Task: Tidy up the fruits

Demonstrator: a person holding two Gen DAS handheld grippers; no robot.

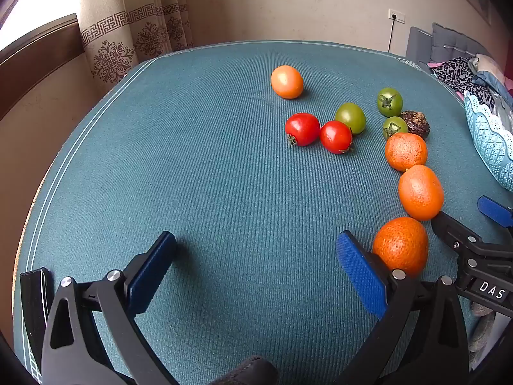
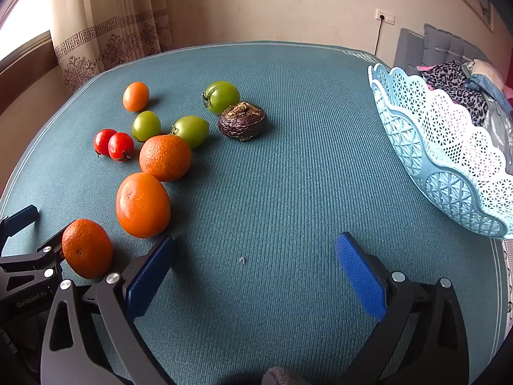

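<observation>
Fruit lies loose on the teal tablecloth (image 1: 192, 176). Three oranges curve along the right of the left wrist view: near (image 1: 400, 245), middle (image 1: 420, 192), far (image 1: 406, 151). Two red tomatoes (image 1: 303, 129) (image 1: 336, 136), three green tomatoes (image 1: 350, 117) (image 1: 389, 101) (image 1: 394, 127), a small orange tomato (image 1: 286, 81) and a wrinkled dark fruit (image 1: 416, 123) lie farther back. My left gripper (image 1: 256, 266) is open over bare cloth, its right finger beside the near orange. My right gripper (image 2: 255, 269) is open too, nothing between its pads, with the oranges (image 2: 142, 204) (image 2: 87, 247) to its left.
A light blue lattice basket (image 2: 442, 160) stands at the table's right edge. Beyond it a grey sofa (image 2: 449, 48) holds piled clothes. Curtains (image 1: 128, 32) and a window are at the back left. The right gripper's fingers (image 1: 455, 234) show at the left wrist view's right edge.
</observation>
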